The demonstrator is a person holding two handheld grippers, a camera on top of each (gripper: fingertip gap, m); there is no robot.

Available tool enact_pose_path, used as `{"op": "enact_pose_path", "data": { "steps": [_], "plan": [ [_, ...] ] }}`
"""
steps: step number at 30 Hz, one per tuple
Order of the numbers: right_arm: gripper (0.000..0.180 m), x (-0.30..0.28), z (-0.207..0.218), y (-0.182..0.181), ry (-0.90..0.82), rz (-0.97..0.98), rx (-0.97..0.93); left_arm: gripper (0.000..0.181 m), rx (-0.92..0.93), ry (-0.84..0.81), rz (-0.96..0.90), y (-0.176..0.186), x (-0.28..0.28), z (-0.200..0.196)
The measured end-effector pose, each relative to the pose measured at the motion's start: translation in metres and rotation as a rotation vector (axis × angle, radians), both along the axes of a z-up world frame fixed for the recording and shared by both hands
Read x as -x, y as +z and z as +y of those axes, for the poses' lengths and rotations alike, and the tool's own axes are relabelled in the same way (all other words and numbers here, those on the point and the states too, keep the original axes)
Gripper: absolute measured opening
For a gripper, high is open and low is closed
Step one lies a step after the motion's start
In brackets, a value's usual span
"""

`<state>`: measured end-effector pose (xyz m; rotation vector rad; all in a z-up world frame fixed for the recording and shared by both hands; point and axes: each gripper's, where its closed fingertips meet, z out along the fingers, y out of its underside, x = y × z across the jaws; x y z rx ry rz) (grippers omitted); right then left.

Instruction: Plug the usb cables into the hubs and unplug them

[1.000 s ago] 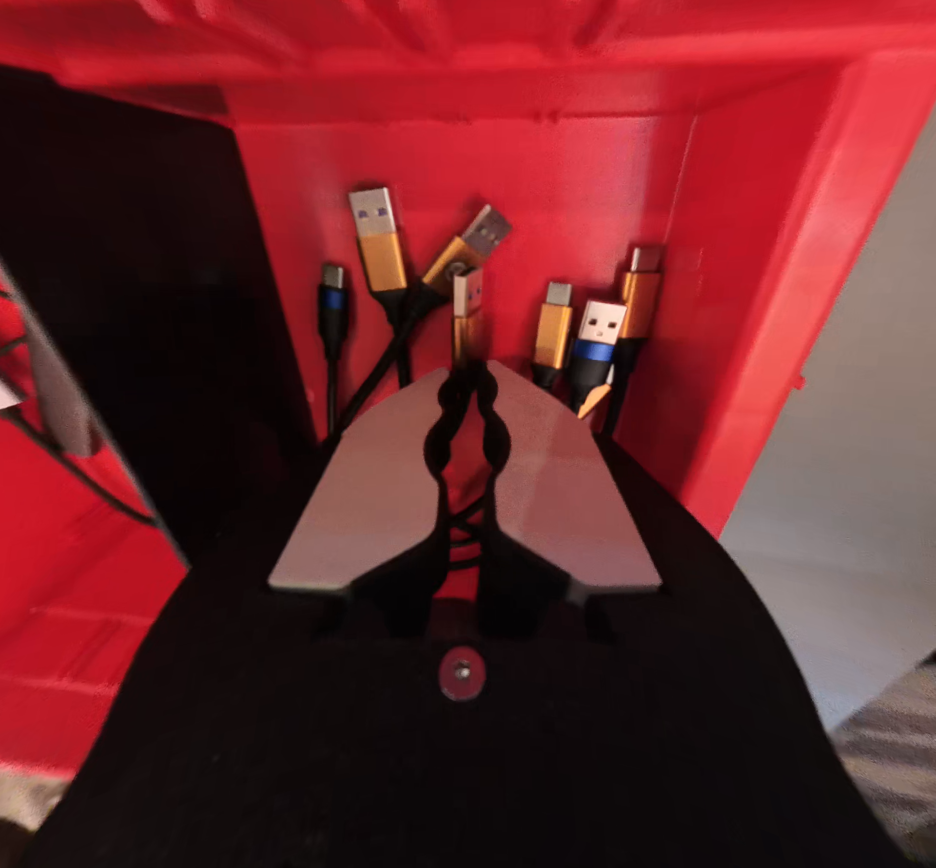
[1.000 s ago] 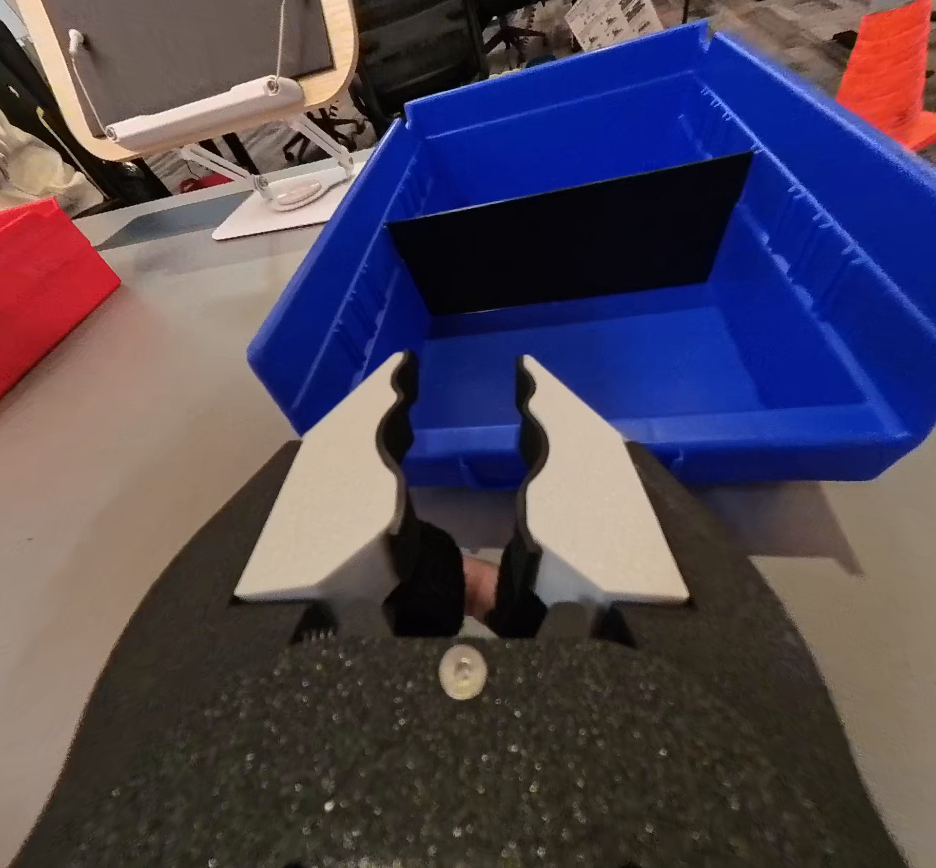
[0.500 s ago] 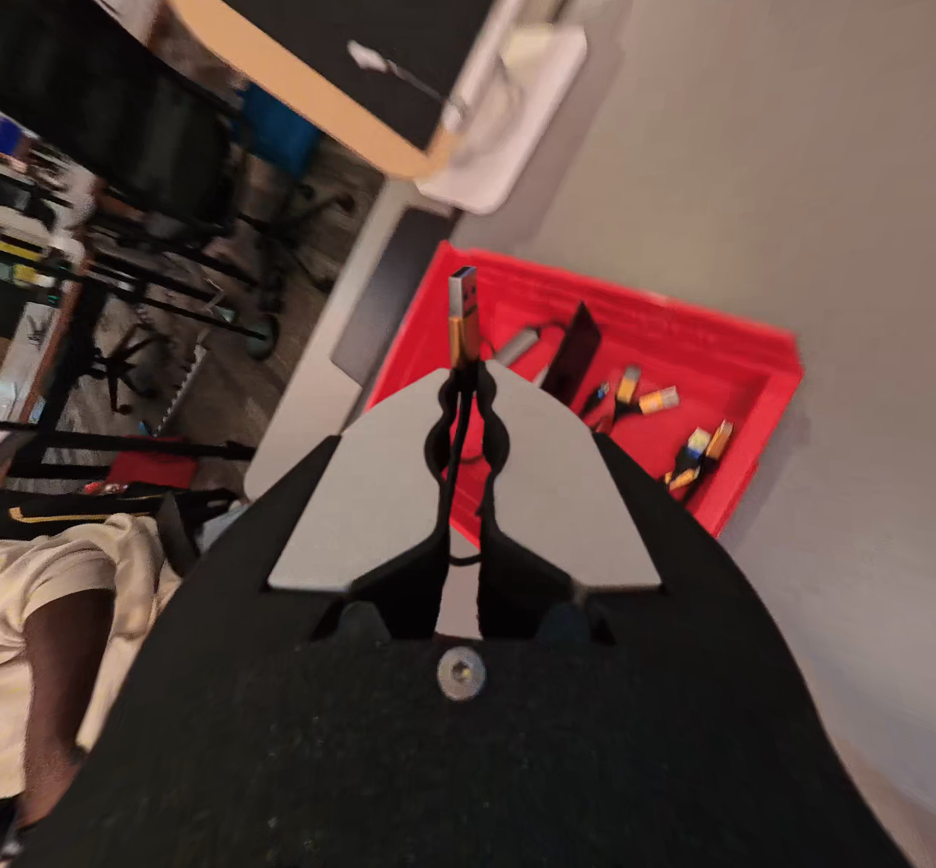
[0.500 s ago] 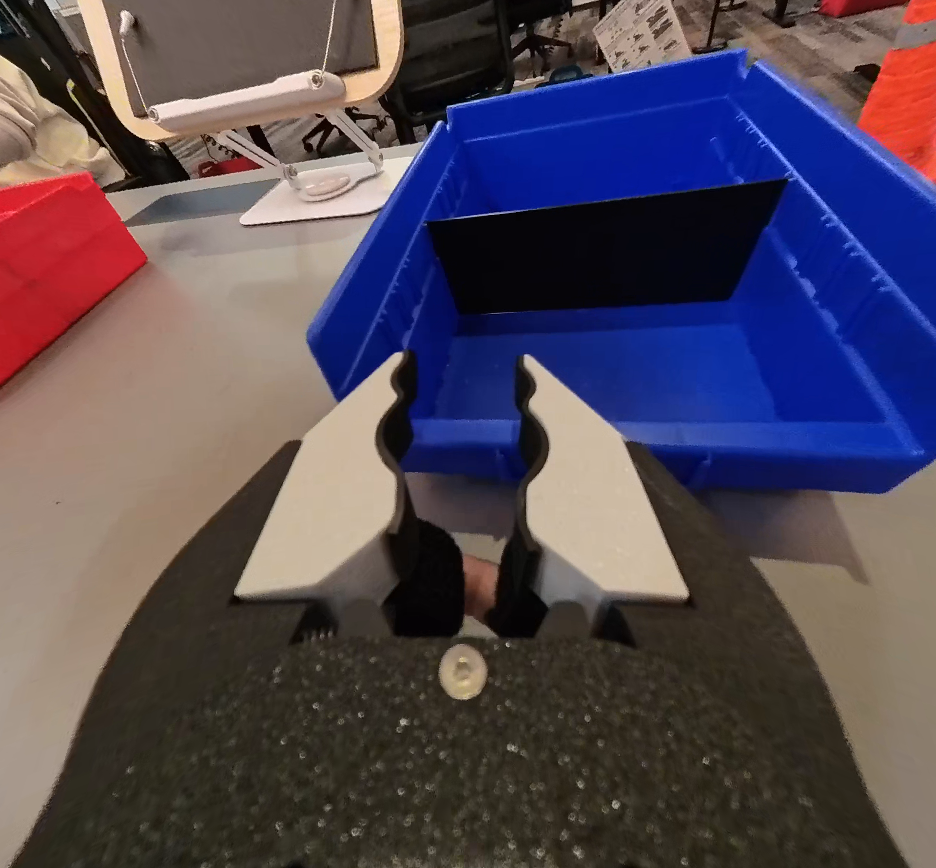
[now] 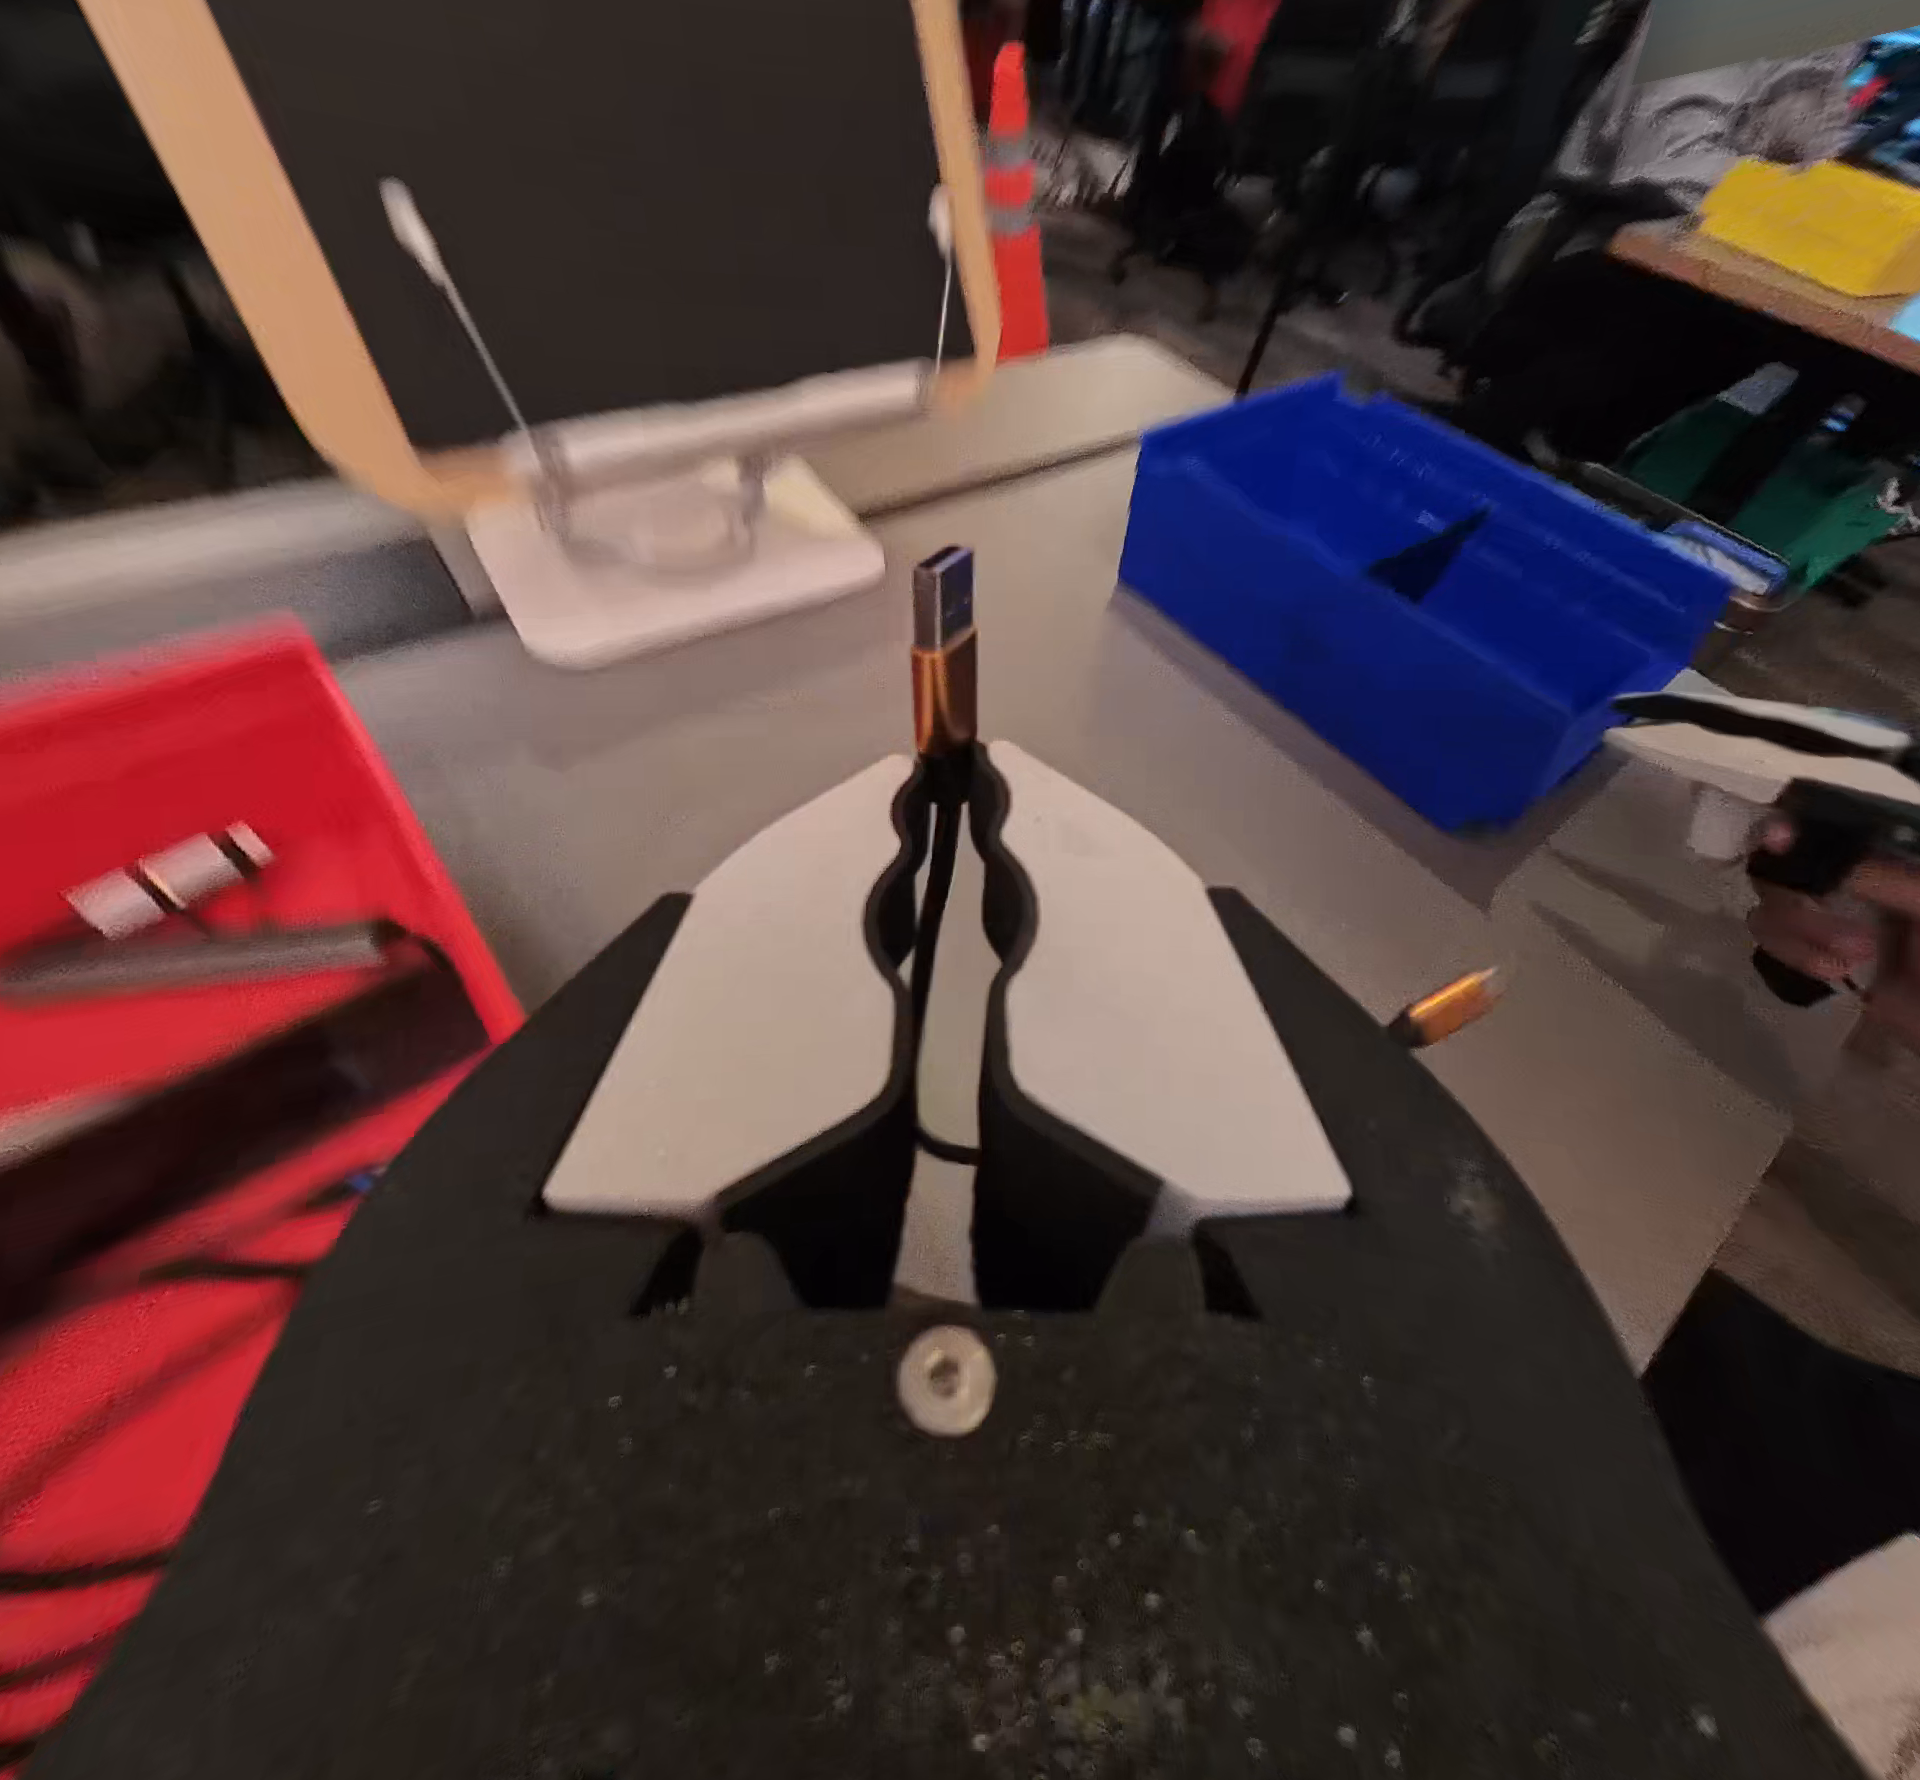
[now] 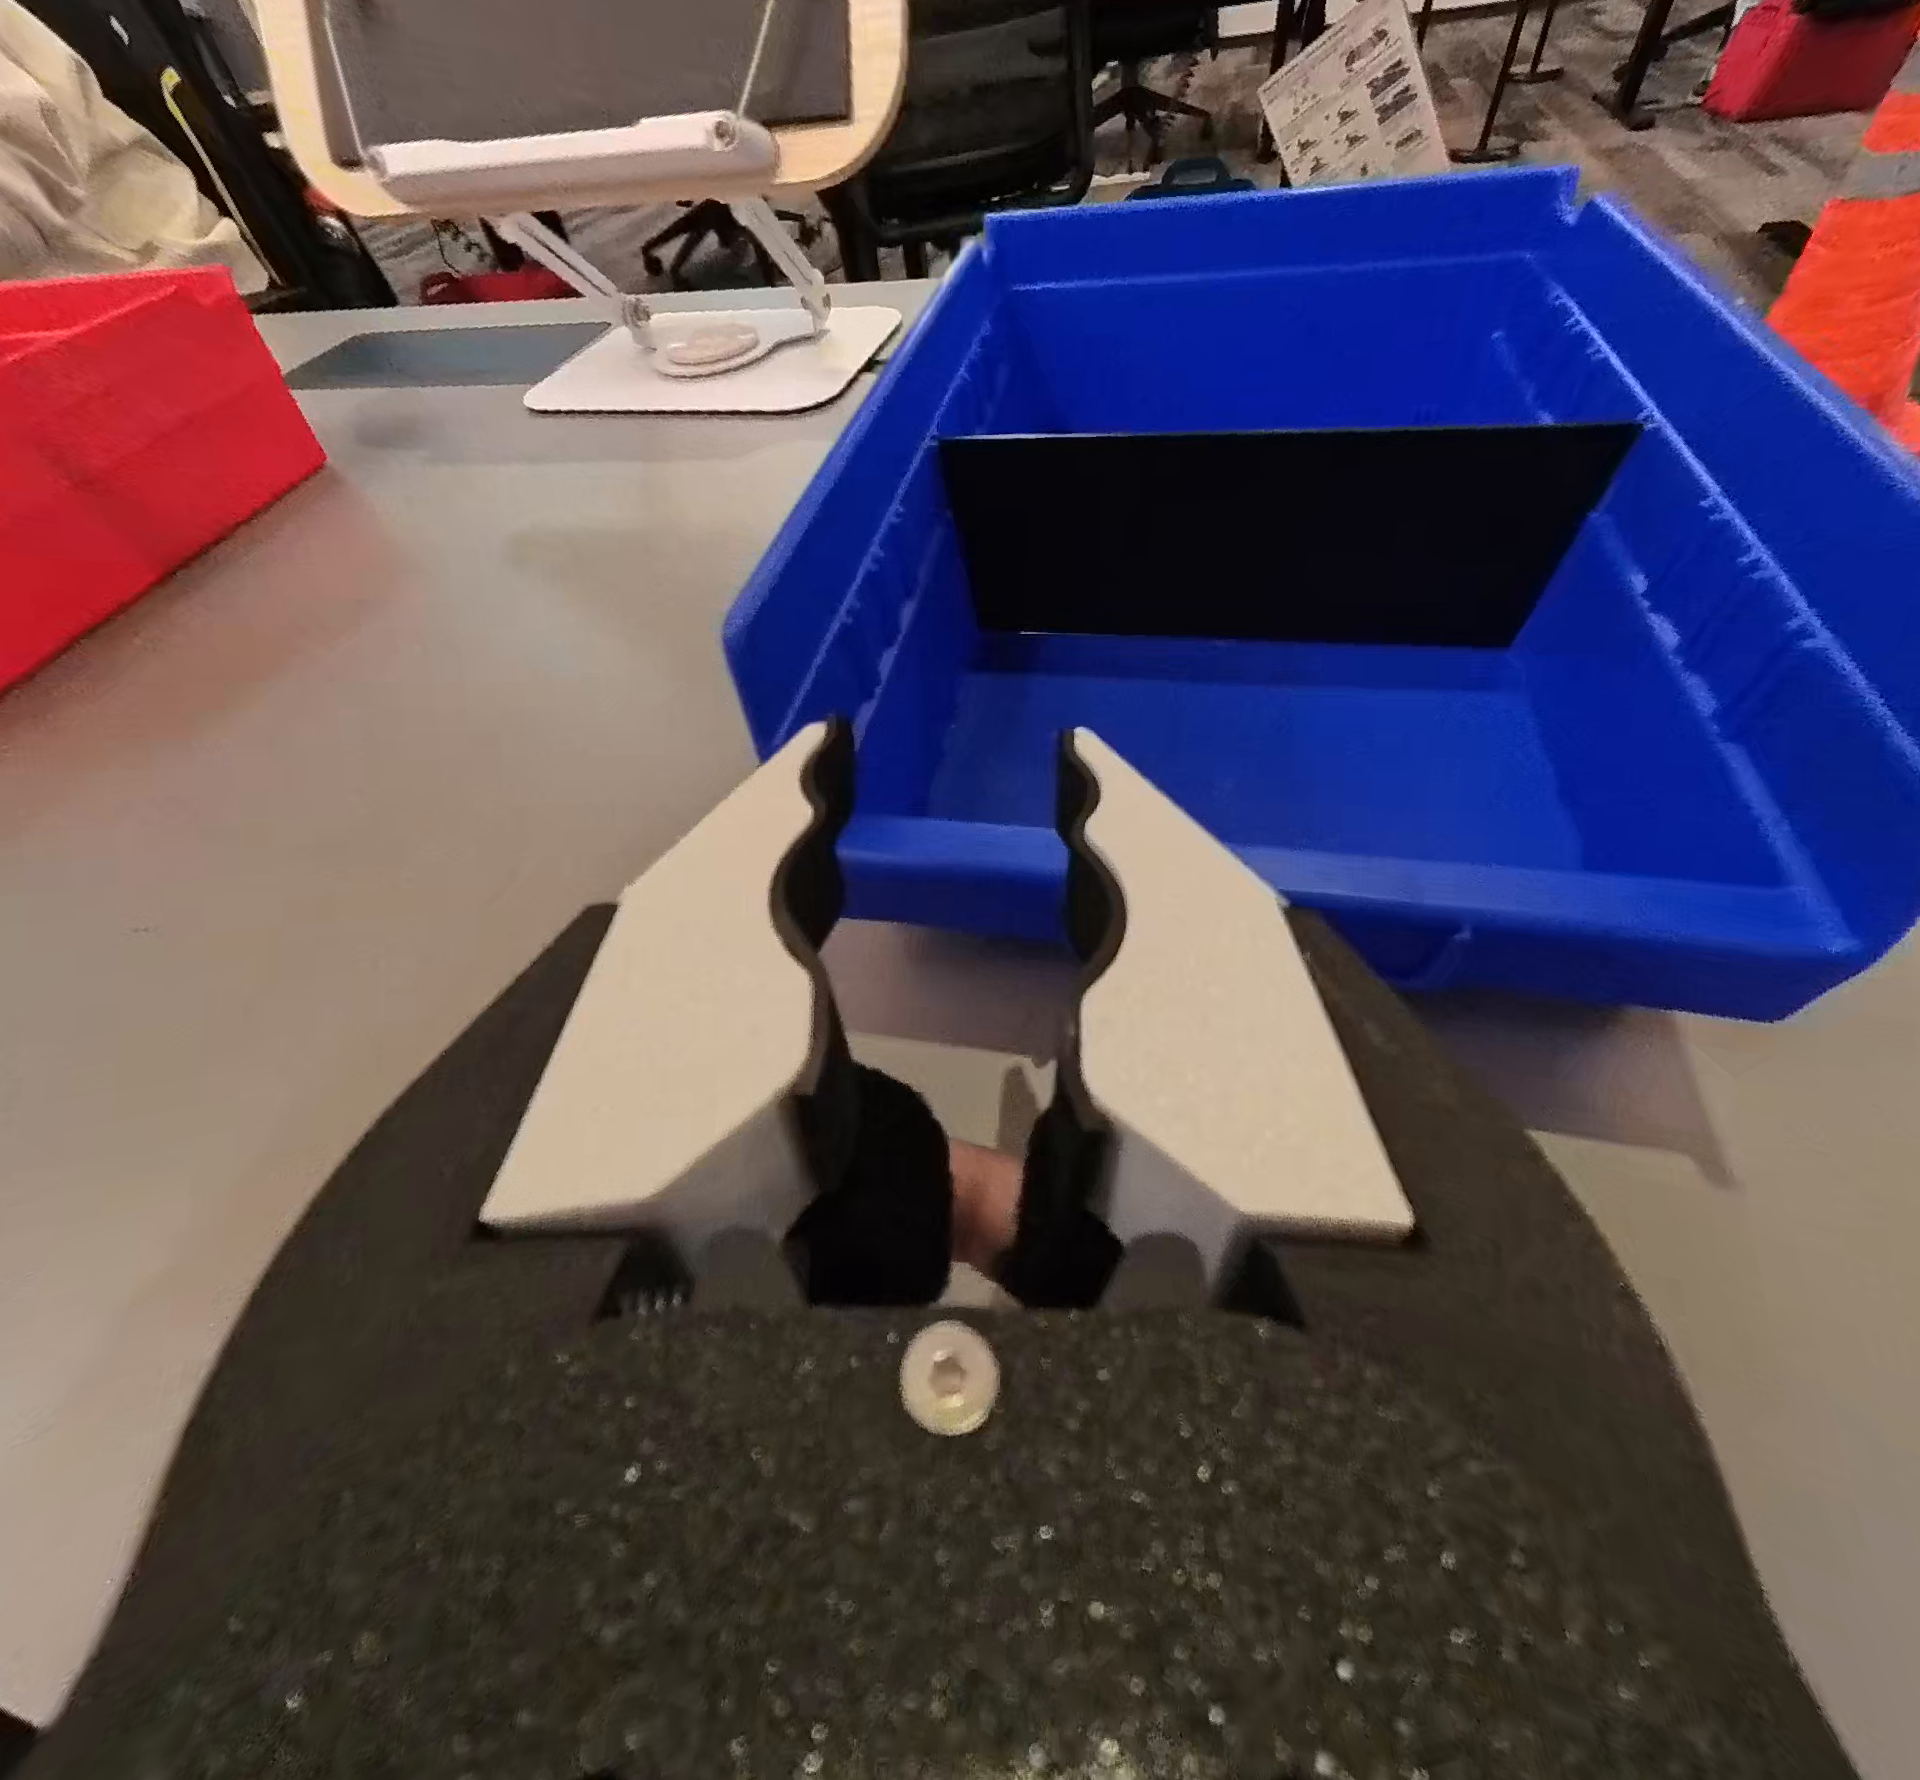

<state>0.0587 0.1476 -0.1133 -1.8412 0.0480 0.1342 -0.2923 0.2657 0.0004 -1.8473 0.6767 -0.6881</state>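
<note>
Left gripper (image 5: pixel 943 774) clamped on usb cable (image 5: pixel 943 665), plug held upright above grey table (image 5: pixel 644 764), right gripper (image 6: pixel 954 774) held open and empty before blue bin (image 6: pixel 1351 857)

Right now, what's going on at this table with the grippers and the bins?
A person is working with two handheld grippers. The left gripper is shut on a USB cable, pinching it just behind the gold plug, which points up and forward over the grey table. The cable's other gold end hangs off to the right. The right gripper is open and holds nothing, hovering in front of the blue bin. The red bin sits to the left. Nothing is plugged in yet.
</note>
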Motion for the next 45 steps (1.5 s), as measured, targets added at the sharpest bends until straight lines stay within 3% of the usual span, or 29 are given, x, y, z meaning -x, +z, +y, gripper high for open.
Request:
{"op": "enact_pose_path", "data": {
  "steps": [4,9,13,16,20,22,25,27,30,33,39,43,45],
  "plan": [
    [0.038,0.002,-0.001,-0.001,0.011,-0.045,0.001,0.007,0.18,0.096,0.011,-0.09,-0.021,-0.007],
    [0.038,0.006,0.0,-0.003,0.03,-0.028,0.01,0.007,0.264,0.069,0.103,-0.133,-0.037,-0.031],
    [0.038,0.009,0.001,-0.005,0.042,-0.022,0.017,0.009,0.329,0.009,0.087,-0.142,-0.047,-0.046],
    [0.038,0.009,0.0,-0.005,0.042,-0.041,0.017,0.025,0.368,-0.088,0.021,-0.137,-0.057,-0.061],
    [0.039,0.008,0.0,-0.005,0.038,-0.049,0.02,0.024,0.122,-0.233,0.027,-0.088,-0.033,-0.059],
    [0.039,0.008,0.001,-0.006,0.041,-0.04,0.022,0.024,-0.039,-0.398,0.138,-0.058,-0.006,-0.058],
    [0.039,0.01,0.002,-0.009,0.052,-0.021,0.033,0.025,-0.152,-0.651,0.408,-0.04,0.043,-0.054],
    [0.039,0.012,0.003,-0.01,0.057,-0.019,0.039,0.025,-0.125,-0.741,0.529,-0.046,0.072,-0.037],
    [0.039,0.013,0.004,-0.011,0.056,-0.044,0.043,0.03,-0.043,-0.684,0.804,-0.084,0.115,0.021],
    [0.039,0.014,0.004,-0.012,0.053,-0.075,0.048,0.035,0.064,-0.726,1.0,-0.134,0.142,0.046],
    [0.039,0.017,0.007,-0.014,0.063,-0.101,0.051,0.043,0.072,-0.722,1.141,-0.182,0.154,0.078],
    [0.04,0.018,0.008,-0.016,0.07,-0.124,0.056,0.011,-0.008,-0.744,1.203,-0.195,0.161,0.083],
    [0.04,0.019,0.008,-0.017,0.075,-0.126,0.06,0.008,-0.063,-0.725,1.208,-0.193,0.161,0.086]
  ]
}}
